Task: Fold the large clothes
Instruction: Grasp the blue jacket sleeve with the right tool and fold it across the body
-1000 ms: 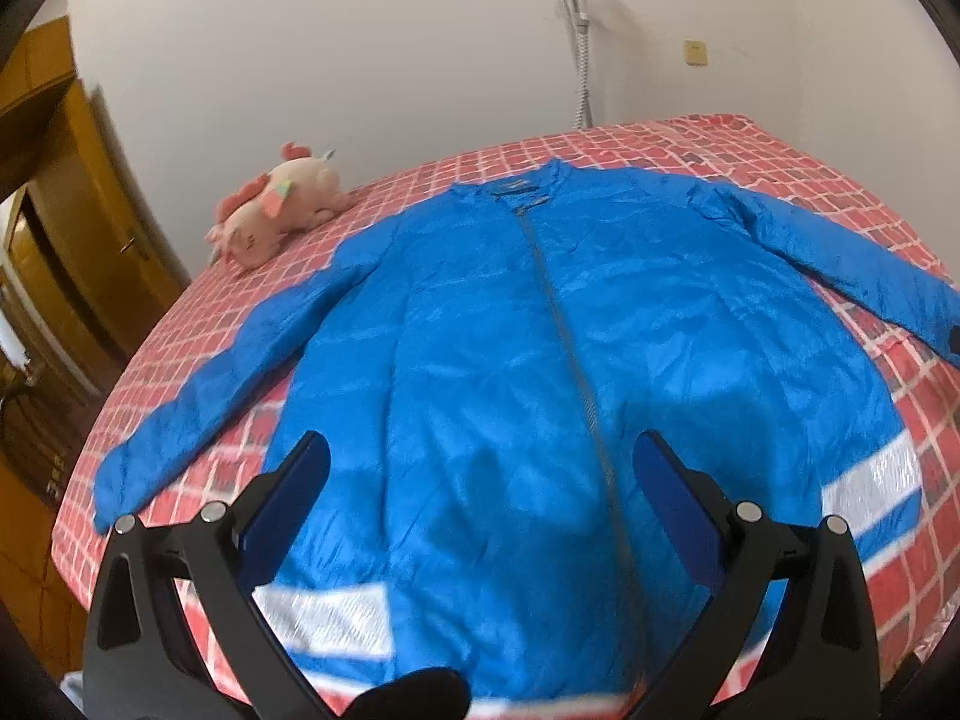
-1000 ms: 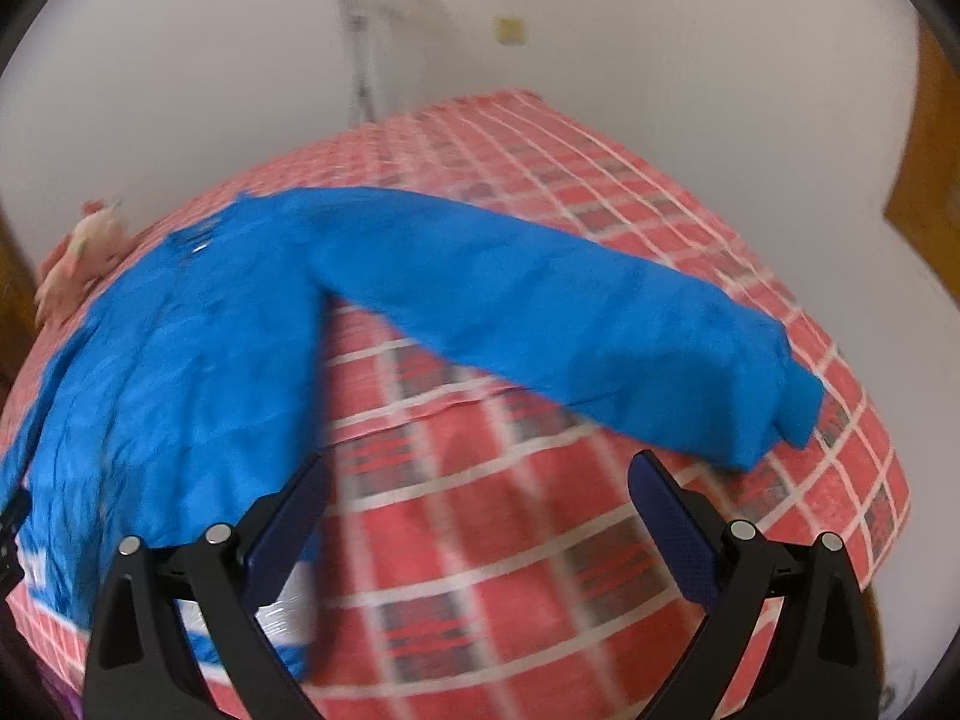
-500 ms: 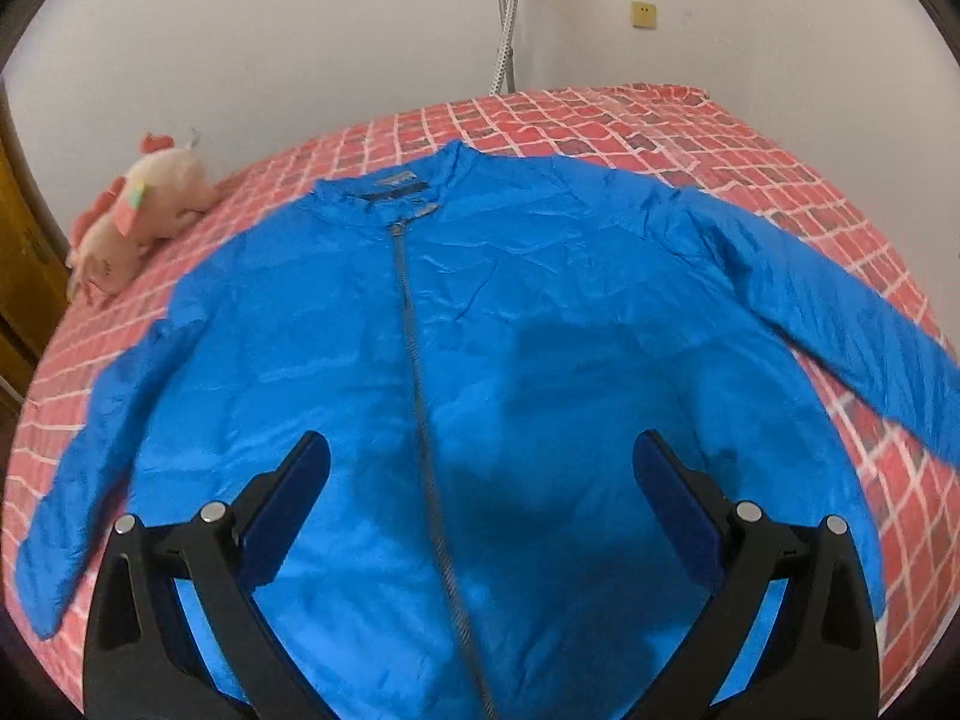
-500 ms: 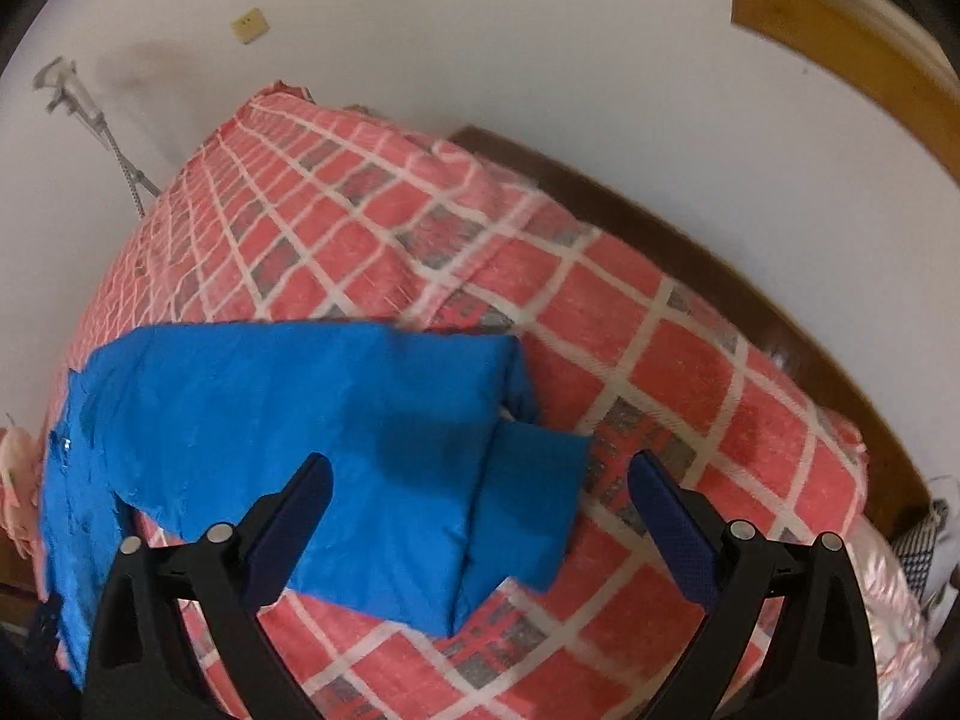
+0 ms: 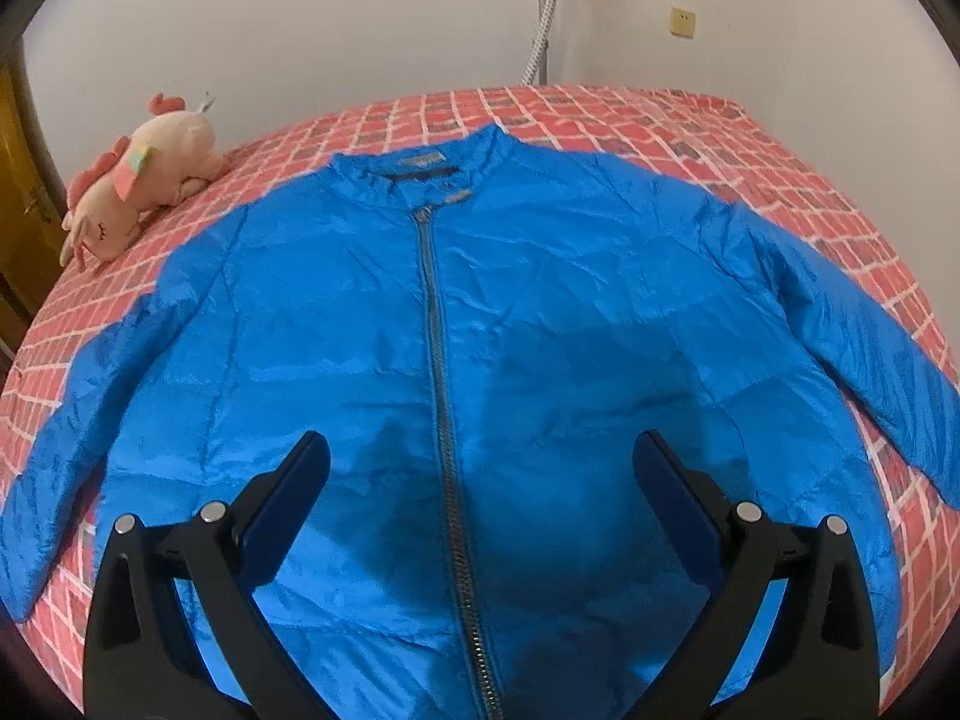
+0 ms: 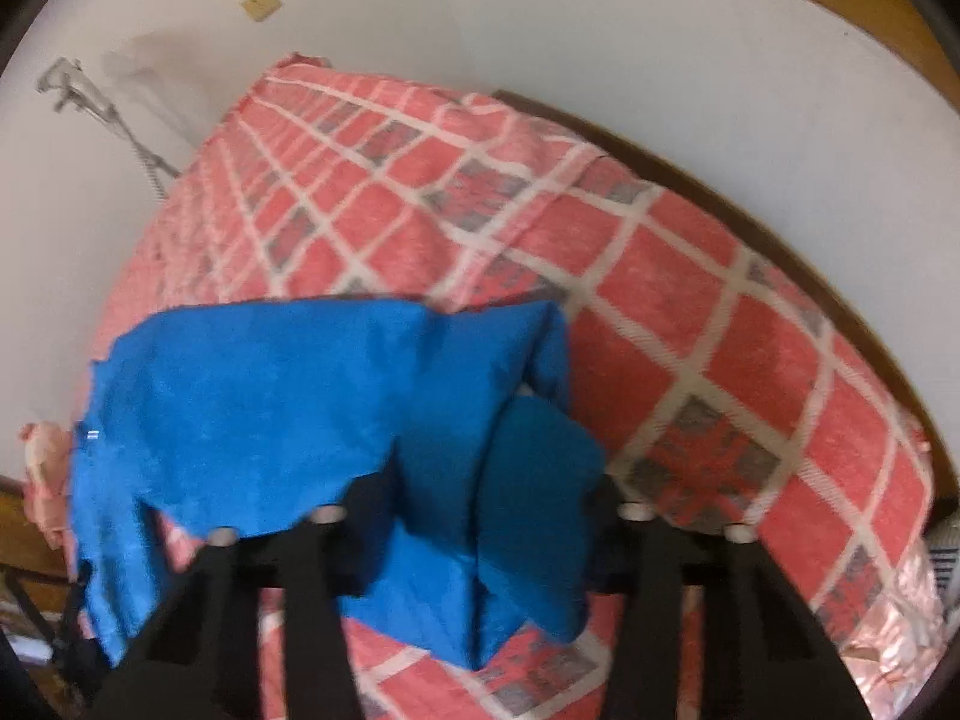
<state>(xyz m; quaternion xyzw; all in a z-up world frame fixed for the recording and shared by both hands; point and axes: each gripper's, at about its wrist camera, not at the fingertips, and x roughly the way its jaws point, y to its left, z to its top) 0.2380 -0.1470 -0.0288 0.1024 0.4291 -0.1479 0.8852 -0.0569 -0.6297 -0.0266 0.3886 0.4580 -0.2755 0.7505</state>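
Observation:
A bright blue zip-up jacket (image 5: 540,300) lies flat, front up, on the bed, collar at the far end and both sleeves spread out. My left gripper (image 5: 480,468) hovers open over its lower front, one finger on each side of the zipper (image 5: 438,360), holding nothing. In the right wrist view the jacket's sleeve (image 6: 270,408) runs in from the left and its cuff (image 6: 534,468) is bunched between the fingers of my right gripper (image 6: 489,498). The jaws are closing, pressing the cloth from both sides.
The bed wears a red checked cover (image 5: 660,120). A pink plush toy (image 5: 138,186) lies at its far left corner. A metal pole (image 5: 543,18) stands against the white wall. The bed's wooden edge (image 6: 780,252) runs close to the wall beyond the cuff.
The left gripper slid from the hem to over the jacket's middle. The right gripper swung to the sleeve's end, dropped onto the cuff and narrowed its jaws around it.

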